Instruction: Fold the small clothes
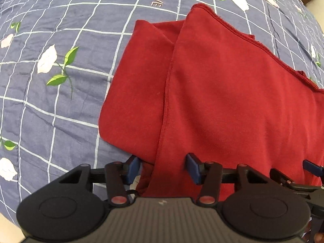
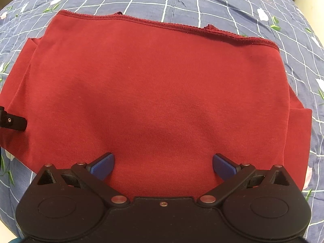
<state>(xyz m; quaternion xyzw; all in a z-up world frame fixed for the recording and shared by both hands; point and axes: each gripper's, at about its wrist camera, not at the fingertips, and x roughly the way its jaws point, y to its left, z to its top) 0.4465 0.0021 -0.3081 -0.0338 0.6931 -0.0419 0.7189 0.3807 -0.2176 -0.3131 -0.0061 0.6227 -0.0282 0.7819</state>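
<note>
The red garment (image 2: 158, 93) is laid flat on the blue checked bedspread (image 1: 50, 101), already doubled over, with its stitched hem (image 2: 162, 23) running along the far edge and a side flap tucked beneath on the left. The left gripper (image 1: 163, 168) is seen spread wide at the near edge, one blue pad (image 1: 132, 169) just off the cloth's corner, the other over the fabric; nothing is pinched. The right gripper (image 2: 163, 165) is likewise held wide open over the near edge, its pads apart and nothing between them.

The next fold appears to be set up, both tools lined along the near border. For a clean result, both layers should be caught at once at each point, low against the bedspread, and the two grips should be matched in depth. The edge is best lifted evenly and carried to the hem, so that no skew is introduced. A thick doubled seam may slip if only the top layer is nipped.
</note>
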